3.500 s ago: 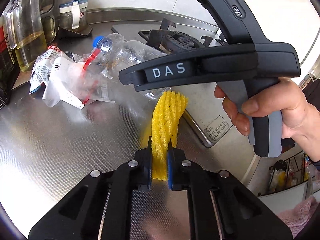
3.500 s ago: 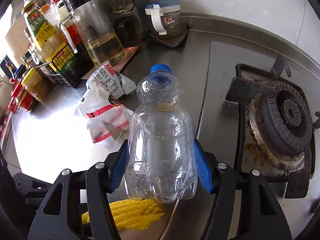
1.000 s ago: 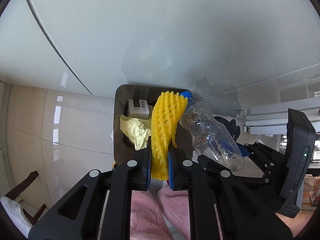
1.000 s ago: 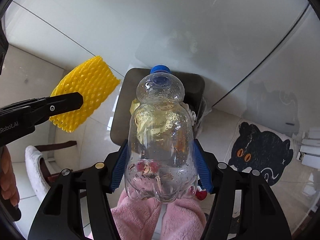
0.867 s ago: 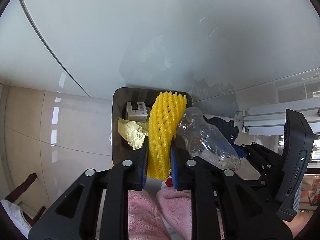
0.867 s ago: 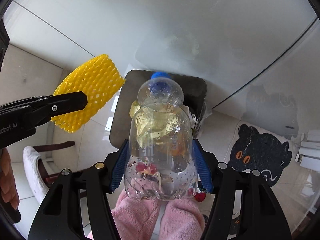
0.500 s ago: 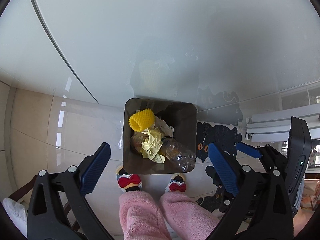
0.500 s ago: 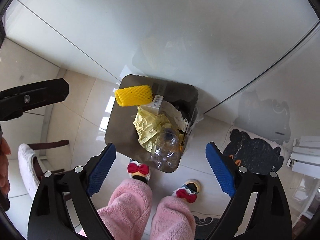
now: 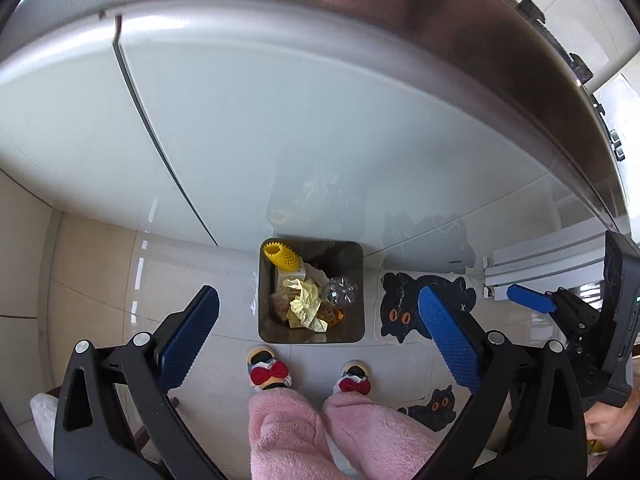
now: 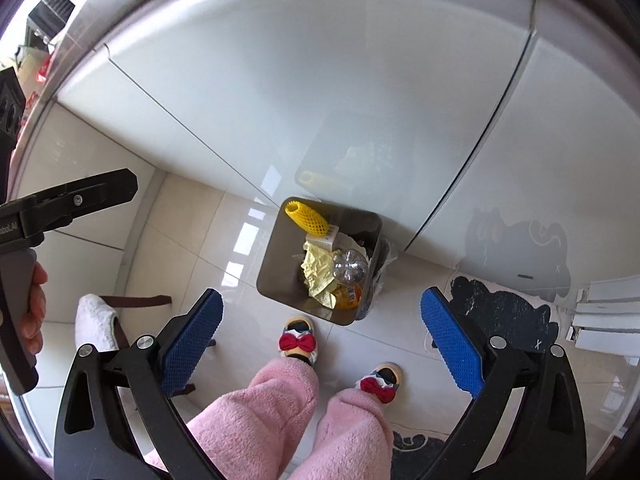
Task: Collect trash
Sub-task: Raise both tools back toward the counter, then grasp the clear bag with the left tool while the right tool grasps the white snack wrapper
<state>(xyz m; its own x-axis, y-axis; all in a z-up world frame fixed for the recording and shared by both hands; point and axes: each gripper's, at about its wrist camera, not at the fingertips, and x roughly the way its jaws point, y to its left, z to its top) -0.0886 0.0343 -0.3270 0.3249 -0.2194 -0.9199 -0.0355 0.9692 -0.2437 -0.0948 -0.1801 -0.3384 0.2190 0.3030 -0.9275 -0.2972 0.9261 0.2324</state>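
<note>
Both tongs — left tongs [image 9: 318,322] spread wide, right tongs [image 10: 322,326] opening — empty above bin [image 10: 280,256]. Yellow net [image 10: 306,218] and bottle [image 10: 351,266] inside, net near rim — could tip out if bin nudged.

Both wrist views look steeply down, sharing the distant trash bin [image 9: 311,336] [image 10: 276,264], perhaps floor-level.

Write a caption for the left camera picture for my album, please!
Yellow foam net and plastic bottle lie in the bin, open left gripper above.
</note>
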